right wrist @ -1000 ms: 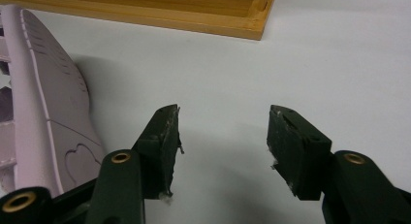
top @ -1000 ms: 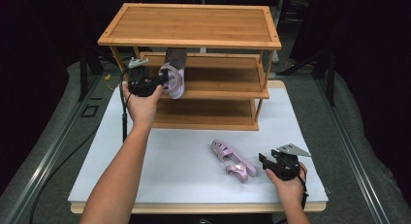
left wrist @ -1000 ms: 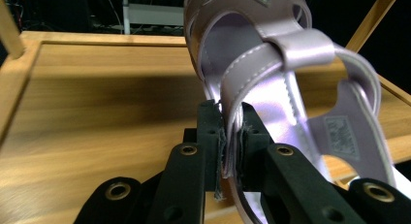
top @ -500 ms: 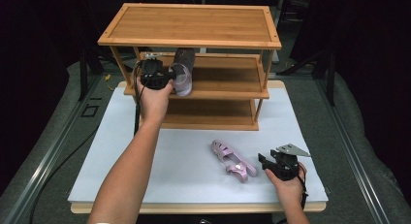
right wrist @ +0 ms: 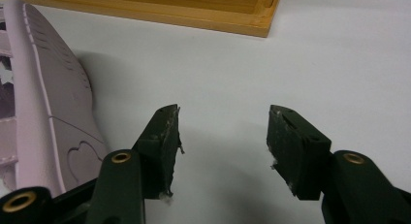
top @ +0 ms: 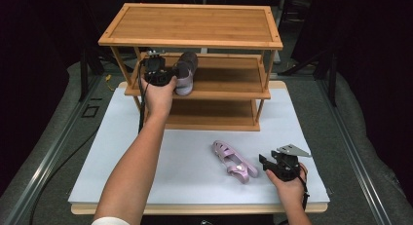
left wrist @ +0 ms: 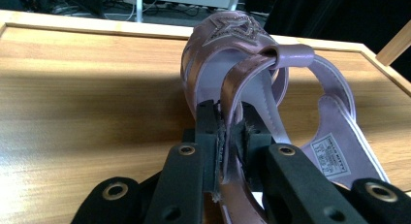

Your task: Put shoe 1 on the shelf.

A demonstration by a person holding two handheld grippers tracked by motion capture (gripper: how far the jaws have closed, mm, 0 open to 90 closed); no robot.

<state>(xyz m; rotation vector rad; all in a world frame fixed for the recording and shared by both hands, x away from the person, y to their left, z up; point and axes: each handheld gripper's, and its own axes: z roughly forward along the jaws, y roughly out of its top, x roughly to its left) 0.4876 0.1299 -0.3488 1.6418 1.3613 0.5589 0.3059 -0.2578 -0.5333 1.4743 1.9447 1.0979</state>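
a: dark surroundings; white board on the table carries a three-tier bamboo rack along its far edge. why is the left gripper up at the middle shelf?

b: to set down a lilac sandal; its jaws pinch one glossy strap, so the shoe hangs from them over the shelf's left end, toe toward the far edge; whether the sole touches the wood cannot be told.

a: and the right gripper?

b: idle near the board's near right corner, jaws apart with nothing between them, just beside the second sandal lying near the board's middle; probably waiting its turn.

a: materials?

b: sandals: smooth, shiny synthetic, stitched straps, embossed star on the toe, printed label on the insole, ribbed sole edge; rack: straight-grained bamboo, raised rim; pads: frayed black foam.
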